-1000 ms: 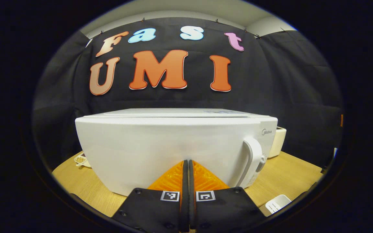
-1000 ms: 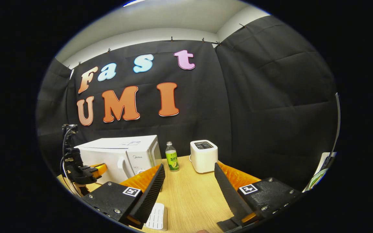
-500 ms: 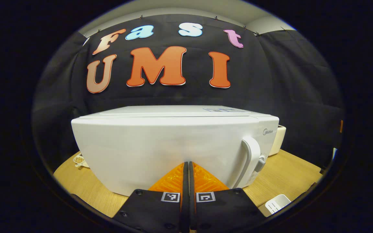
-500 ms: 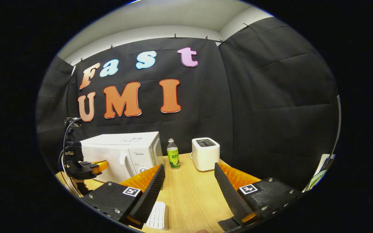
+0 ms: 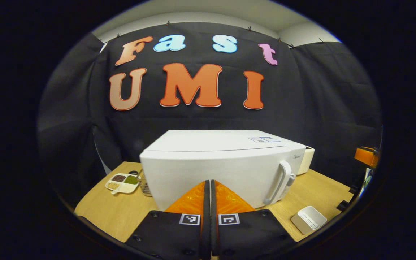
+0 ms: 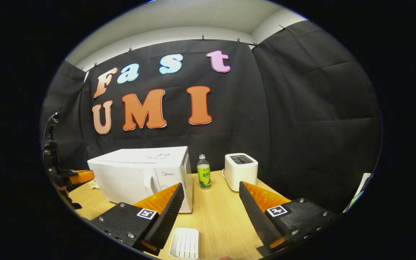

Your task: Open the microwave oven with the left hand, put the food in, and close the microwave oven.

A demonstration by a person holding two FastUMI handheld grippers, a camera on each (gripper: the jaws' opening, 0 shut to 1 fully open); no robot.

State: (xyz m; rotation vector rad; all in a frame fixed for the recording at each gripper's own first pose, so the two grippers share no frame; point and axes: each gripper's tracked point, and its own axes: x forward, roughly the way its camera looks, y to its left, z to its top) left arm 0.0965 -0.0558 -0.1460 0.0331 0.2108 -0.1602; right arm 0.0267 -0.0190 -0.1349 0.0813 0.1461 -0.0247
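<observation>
The white microwave (image 5: 215, 169) stands on the wooden table (image 5: 114, 213) with its door closed and its handle (image 5: 280, 182) on the right side. My left gripper (image 5: 208, 186) is shut with nothing between its fingers, a short way back from the door. A white divided food tray (image 5: 123, 181) with brown and green portions lies left of the microwave. In the right gripper view the microwave (image 6: 139, 173) sits at the left, and the left gripper (image 6: 76, 177) hangs off its left side. My right gripper (image 6: 211, 186) stands open and empty above the table.
A green-labelled bottle (image 6: 203, 176) and a white toaster (image 6: 240, 171) stand right of the microwave. A small white ribbed dish (image 6: 185, 242) lies on the table near the right gripper, seen too as the dish (image 5: 309, 219). The booth's black cloth closes the back.
My left gripper has drawn back from the microwave door, so the microwave looks smaller and the food tray has come into view at its left. The right gripper stays open.
</observation>
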